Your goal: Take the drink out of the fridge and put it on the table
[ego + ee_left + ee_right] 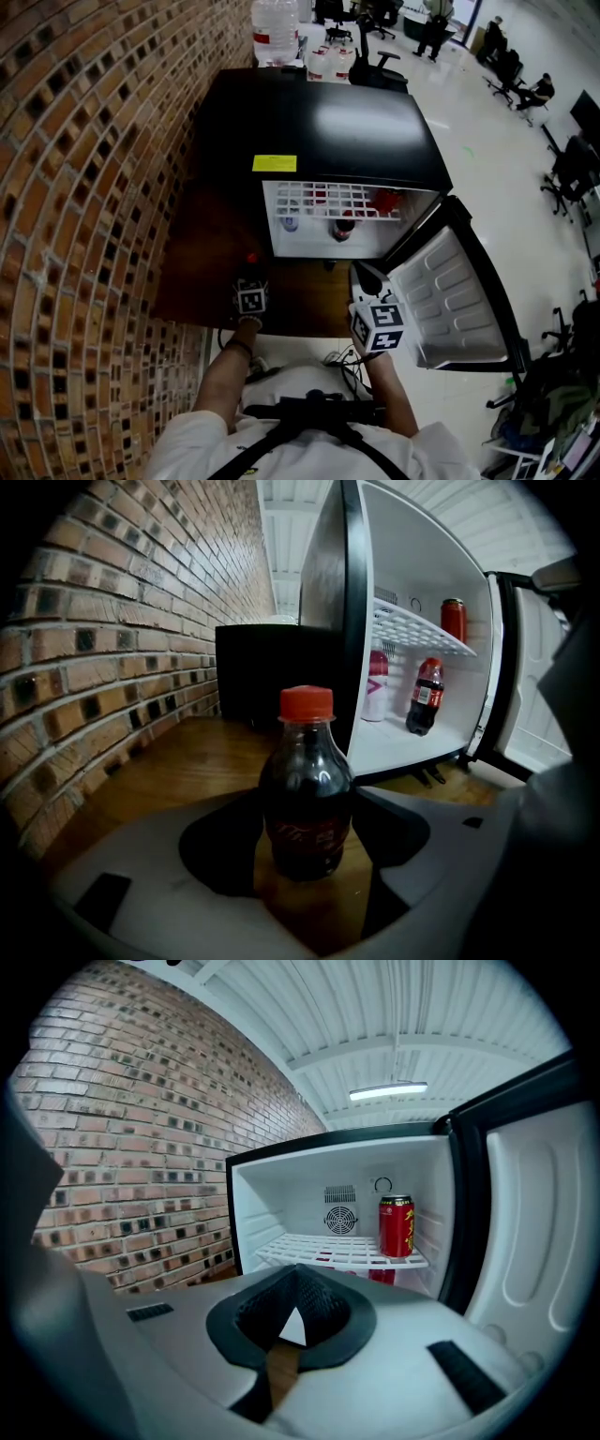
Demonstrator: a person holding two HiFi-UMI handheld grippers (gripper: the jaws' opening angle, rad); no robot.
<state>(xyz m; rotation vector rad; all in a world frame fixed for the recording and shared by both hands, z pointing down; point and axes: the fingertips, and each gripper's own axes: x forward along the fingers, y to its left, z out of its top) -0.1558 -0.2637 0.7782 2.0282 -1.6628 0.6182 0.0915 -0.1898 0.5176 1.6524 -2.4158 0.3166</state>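
A dark cola bottle [307,789] with a red cap [251,258] stands upright on the wooden table [202,262] in front of the black mini fridge [319,122]. My left gripper [251,270] is shut on it, a pad on each side of its body [305,855]. To the right, before the open fridge, my right gripper [364,275] is shut on nothing, its pads meeting [295,1283]. Inside the fridge a red can [397,1225] stands on the wire shelf, and a second cola bottle [425,697] and a white bottle [377,686] stand below.
The fridge door [450,300] hangs open to the right. A brick wall [84,187] runs along the table's left side. Large water bottles [275,28] stand behind the fridge. Office chairs [572,169] and people are far off on the right.
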